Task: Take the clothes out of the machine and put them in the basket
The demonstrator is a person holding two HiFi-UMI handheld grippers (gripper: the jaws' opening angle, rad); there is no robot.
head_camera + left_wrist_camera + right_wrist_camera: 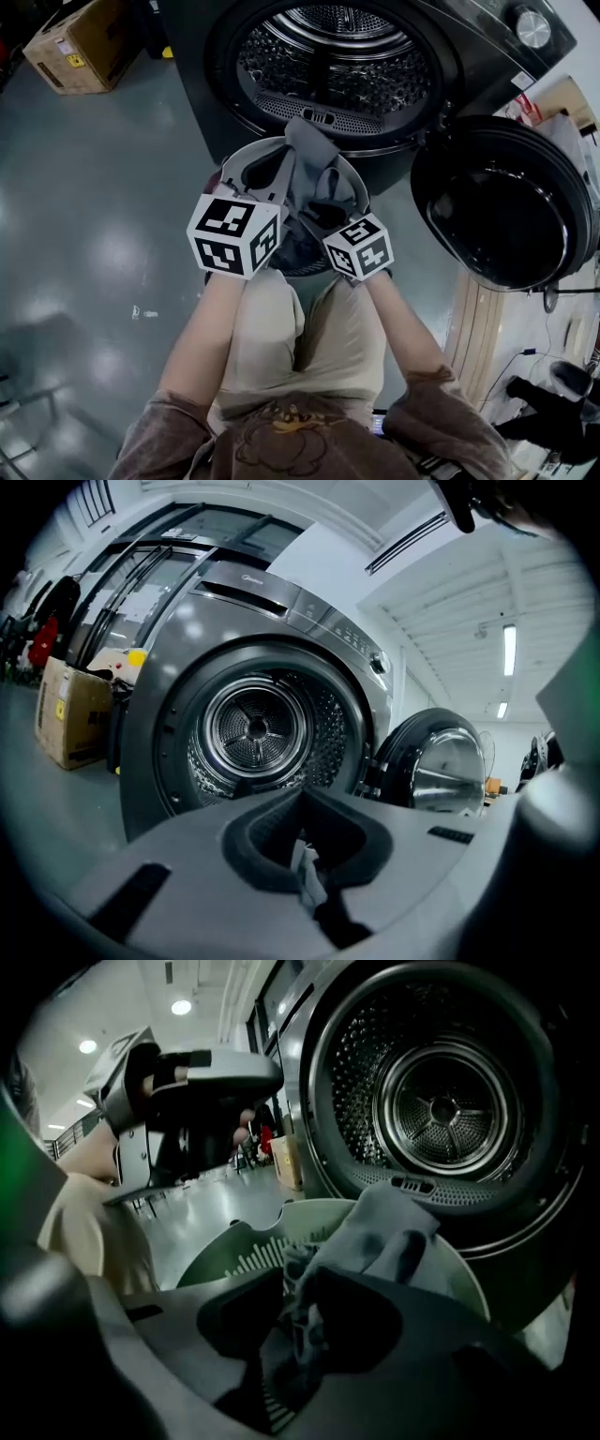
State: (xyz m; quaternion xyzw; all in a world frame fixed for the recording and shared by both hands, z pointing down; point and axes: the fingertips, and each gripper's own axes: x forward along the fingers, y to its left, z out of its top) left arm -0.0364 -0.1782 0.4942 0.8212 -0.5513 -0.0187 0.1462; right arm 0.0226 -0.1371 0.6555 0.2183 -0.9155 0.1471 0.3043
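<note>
— Clothes [314, 169] were where?
— Soft and grey, they hung over the round basket [220, 1251] rim, below the perforated drum [337, 56]. Marker cubes [234, 234] hid the jaws in the head view. The right hand-held gripper [298, 1293] had jaws slightly apart round a fold; the left hand-held gripper [302, 803] had them together, a pale scrap [305, 866] there unclear.
</note>
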